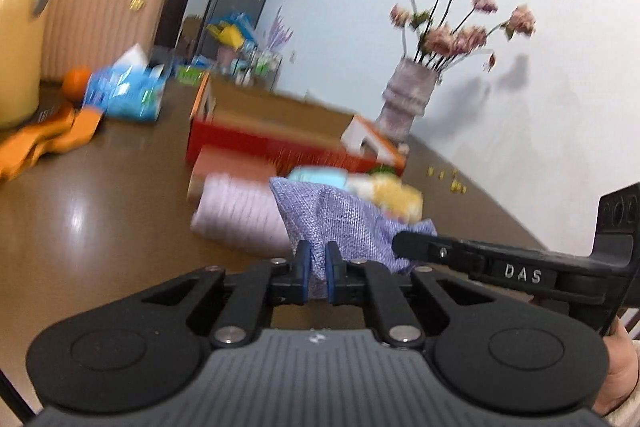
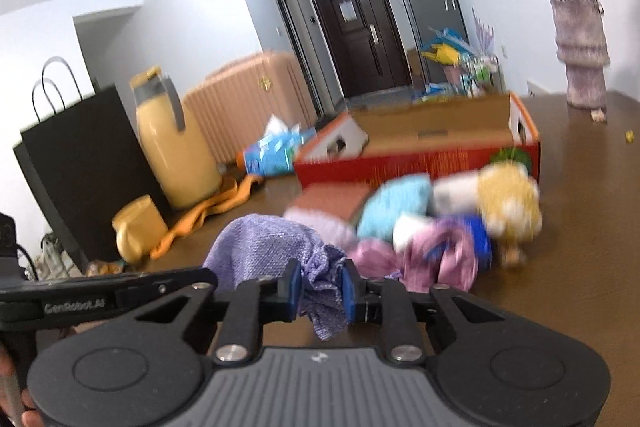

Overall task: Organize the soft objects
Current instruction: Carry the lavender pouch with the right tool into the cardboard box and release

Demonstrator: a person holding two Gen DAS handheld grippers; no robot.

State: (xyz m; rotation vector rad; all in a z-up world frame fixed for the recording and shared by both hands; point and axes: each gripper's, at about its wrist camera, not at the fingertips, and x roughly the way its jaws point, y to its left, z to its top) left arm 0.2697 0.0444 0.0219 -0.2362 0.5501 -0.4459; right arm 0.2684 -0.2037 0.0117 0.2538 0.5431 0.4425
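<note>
Both grippers hold one purple woven cloth above the brown table. My left gripper is shut on one edge of it. My right gripper is shut on a bunched edge of the same cloth. The right gripper's finger shows at the right of the left wrist view. Behind the cloth lies a pile of soft things: a pink folded towel, a light blue cloth, a pink-and-blue garment and a yellow plush toy. An open red cardboard box stands behind the pile.
A vase of flowers stands by the wall. A yellow thermos jug, a black paper bag, an orange cloth, a blue tissue pack and an orange occupy the table's left. A pink suitcase stands behind.
</note>
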